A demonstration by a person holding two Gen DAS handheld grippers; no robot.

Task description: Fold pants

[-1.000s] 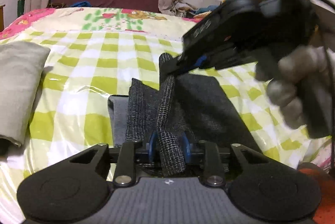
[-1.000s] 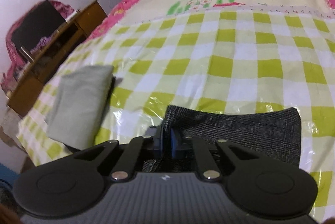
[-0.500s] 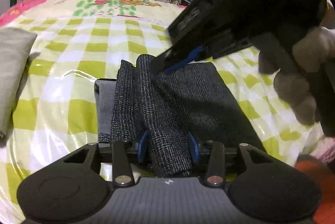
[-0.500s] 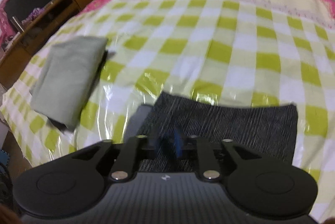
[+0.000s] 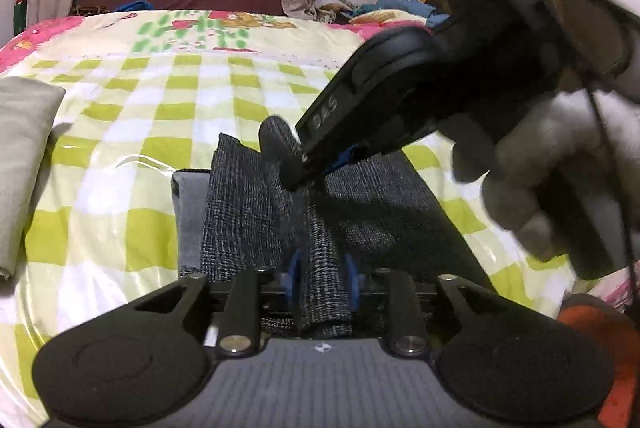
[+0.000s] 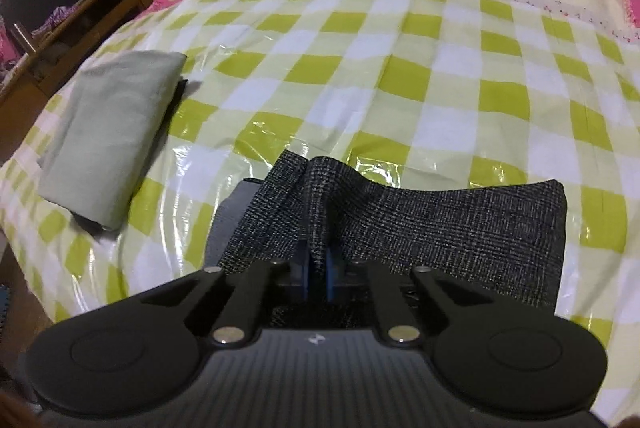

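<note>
Grey-check pants (image 6: 440, 228) on bed, left tool (image 5: 320, 280) closing on fold — right tool (image 6: 319, 268) tilted down, pinching ridge.

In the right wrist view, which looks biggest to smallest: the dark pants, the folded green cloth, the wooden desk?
1. Dark pants, though nearest the camera.
2. Folded green cloth.
3. Wooden desk, farther off and cut by the edge, so unsure.

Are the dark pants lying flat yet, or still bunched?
Bunched: the pants rise in a ridge pinched by the right gripper, and the left gripper.
</note>
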